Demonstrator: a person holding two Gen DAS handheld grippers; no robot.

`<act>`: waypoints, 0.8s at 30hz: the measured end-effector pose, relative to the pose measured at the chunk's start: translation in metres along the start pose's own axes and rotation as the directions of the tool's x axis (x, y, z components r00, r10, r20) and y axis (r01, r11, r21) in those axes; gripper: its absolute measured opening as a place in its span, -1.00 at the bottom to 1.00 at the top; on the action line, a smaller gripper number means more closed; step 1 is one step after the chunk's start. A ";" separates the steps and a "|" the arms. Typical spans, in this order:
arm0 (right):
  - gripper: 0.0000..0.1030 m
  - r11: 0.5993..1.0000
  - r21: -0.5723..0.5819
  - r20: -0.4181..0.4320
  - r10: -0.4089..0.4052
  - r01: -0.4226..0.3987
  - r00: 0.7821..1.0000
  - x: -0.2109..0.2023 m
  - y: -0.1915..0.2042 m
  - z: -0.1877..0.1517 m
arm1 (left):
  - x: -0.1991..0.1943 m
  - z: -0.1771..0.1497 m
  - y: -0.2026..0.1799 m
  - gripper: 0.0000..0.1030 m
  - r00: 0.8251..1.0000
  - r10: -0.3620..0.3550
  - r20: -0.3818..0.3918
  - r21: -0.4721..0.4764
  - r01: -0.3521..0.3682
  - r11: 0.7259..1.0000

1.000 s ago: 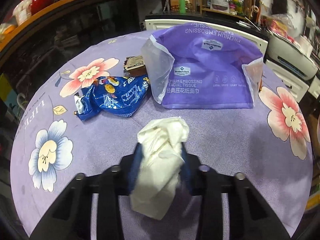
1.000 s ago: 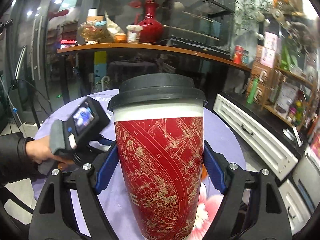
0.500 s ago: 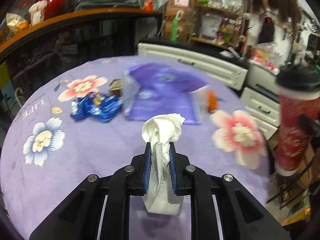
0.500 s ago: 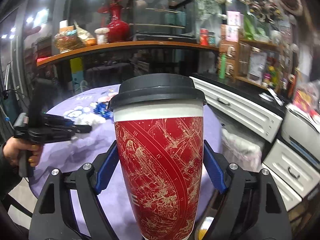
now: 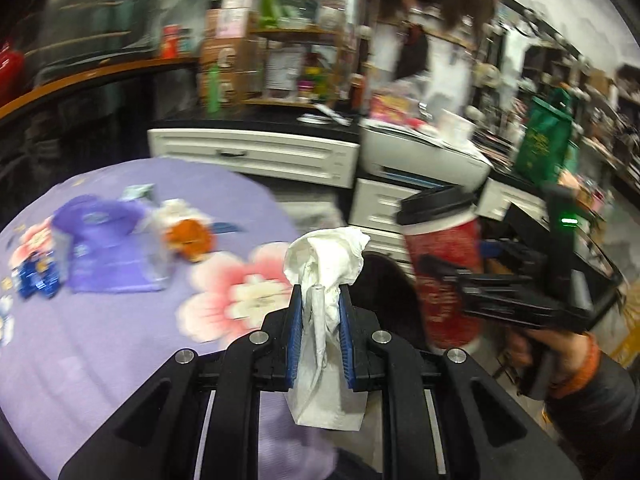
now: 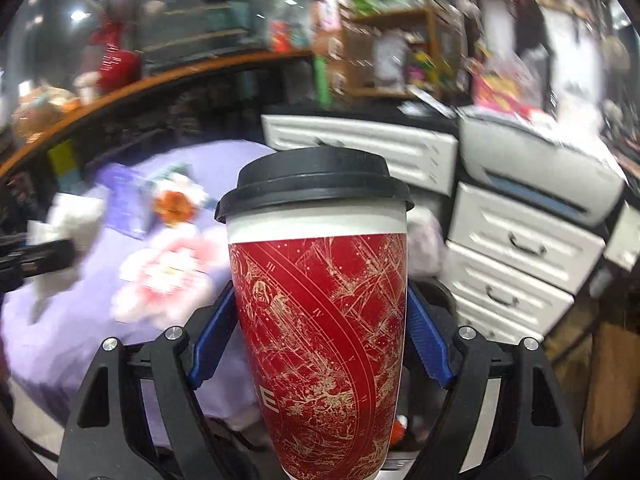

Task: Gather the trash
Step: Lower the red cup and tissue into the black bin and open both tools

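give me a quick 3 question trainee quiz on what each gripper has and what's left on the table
1. True or false: the left gripper is shut on a crumpled tissue.
2. The right gripper holds which: A) glass bottle, B) red cup with a black lid, C) blue wrapper?
3. Fill in: on the purple tablecloth, the blue wrapper lies beside the purple ____ pack.

Key: 1 true; 2 B; 3 tissue

Looks like a small shop or cluttered home/store combo imo: shelves (image 5: 288, 40) crammed w/ boxed goods, glass display cabinet (image 6: 188, 36) over a wood counter (image 6: 132, 88), white drawer units (image 6: 516, 264), printer (image 5: 424, 156), round table w/ floral purple cloth (image 5: 100, 344).
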State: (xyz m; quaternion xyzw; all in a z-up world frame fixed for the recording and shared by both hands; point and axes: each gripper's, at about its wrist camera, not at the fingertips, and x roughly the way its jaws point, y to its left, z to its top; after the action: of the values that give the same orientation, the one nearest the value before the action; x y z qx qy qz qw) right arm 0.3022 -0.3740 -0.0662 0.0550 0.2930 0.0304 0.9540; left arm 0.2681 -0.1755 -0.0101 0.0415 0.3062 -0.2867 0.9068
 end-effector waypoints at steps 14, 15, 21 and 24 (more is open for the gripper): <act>0.53 0.986 0.114 -0.241 -0.090 0.120 0.966 0.130 -0.069 -0.061 | 0.084 -0.022 -0.069 -0.67 0.984 -0.093 -0.154 0.070 0.105 0.992; 0.53 0.985 0.118 -0.253 -0.089 0.122 0.963 0.133 -0.071 -0.066 | 0.087 -0.024 -0.070 -0.67 0.982 -0.093 -0.162 0.072 0.105 0.992; 0.53 0.985 0.101 -0.330 -0.101 0.142 0.939 0.156 -0.073 -0.089 | 0.111 -0.035 -0.082 -0.67 0.971 -0.095 -0.217 0.088 0.116 0.989; 0.53 0.985 0.094 -0.365 -0.103 0.146 0.925 0.164 -0.076 -0.096 | 0.117 -0.038 -0.082 -0.67 0.969 -0.092 -0.229 0.084 0.114 0.990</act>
State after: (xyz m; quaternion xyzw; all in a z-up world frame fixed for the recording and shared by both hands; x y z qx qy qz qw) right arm 0.3855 -0.4260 -0.2457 0.0866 0.4664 -0.0382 0.8795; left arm 0.2791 -0.2926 -0.1003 0.1015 0.3943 -0.3414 0.8472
